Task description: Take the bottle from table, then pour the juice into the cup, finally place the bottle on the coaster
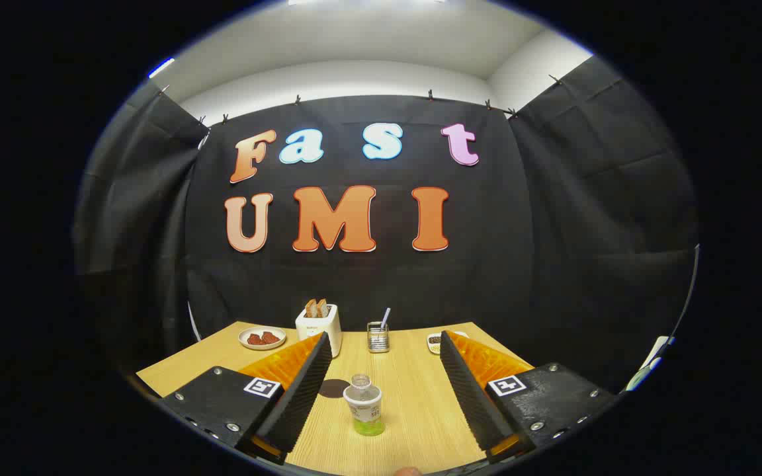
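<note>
A small bottle (pixel 364 411) with a white rim, a label and green juice in its bottom stands upright on the wooden table (pixel 414 410). It is between my two fingers, nearer the left one. Right behind it stands a small clear cup (pixel 360 381), partly covered by the bottle. A dark round coaster (pixel 335 388) lies flat just left of the cup, its left part hidden by my left finger (pixel 301 390). My gripper (pixel 383 335) is open wide; neither finger touches the bottle.
At the back of the table stand a white toaster (pixel 319 325) with toast, a plate (pixel 262 338) of red food to its left, a metal holder (pixel 378 337) with a utensil, and a small dish (pixel 434 342) half hidden by my right finger.
</note>
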`<state>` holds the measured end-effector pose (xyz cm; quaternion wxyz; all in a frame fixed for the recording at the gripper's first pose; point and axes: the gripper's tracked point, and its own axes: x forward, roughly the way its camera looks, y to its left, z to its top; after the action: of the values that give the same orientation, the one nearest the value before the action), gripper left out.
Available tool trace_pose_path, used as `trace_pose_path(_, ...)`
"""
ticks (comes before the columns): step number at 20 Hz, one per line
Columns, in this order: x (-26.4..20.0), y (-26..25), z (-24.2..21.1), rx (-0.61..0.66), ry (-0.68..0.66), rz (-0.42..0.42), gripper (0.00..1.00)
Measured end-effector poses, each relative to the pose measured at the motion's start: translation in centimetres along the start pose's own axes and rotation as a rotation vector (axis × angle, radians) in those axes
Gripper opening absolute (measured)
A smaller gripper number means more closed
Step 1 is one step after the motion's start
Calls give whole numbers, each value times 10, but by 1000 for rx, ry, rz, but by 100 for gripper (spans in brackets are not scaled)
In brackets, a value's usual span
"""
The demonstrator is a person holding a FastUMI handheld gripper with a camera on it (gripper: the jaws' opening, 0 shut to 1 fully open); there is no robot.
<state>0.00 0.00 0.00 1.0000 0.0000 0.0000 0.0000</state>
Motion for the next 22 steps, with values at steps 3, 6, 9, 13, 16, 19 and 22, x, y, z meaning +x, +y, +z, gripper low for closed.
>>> trace_pose_path(3,-7,-4,4,1,-16,-3,98)
trace_pose_path(6,-15,-4,-3,16,-5,2,98)
trace_pose_path(9,-24,2,-10,39,19,26,98)
trace_pose_path(13,-32,-1,0,16,-14,20,98)
trace_pose_path(16,-33,1,-7,22,-9,25,98)
trace_pose_path(19,-27,0,-22,30,0,17,98)
trace_pose_path(22,-20,12,-45,32,34,36,98)
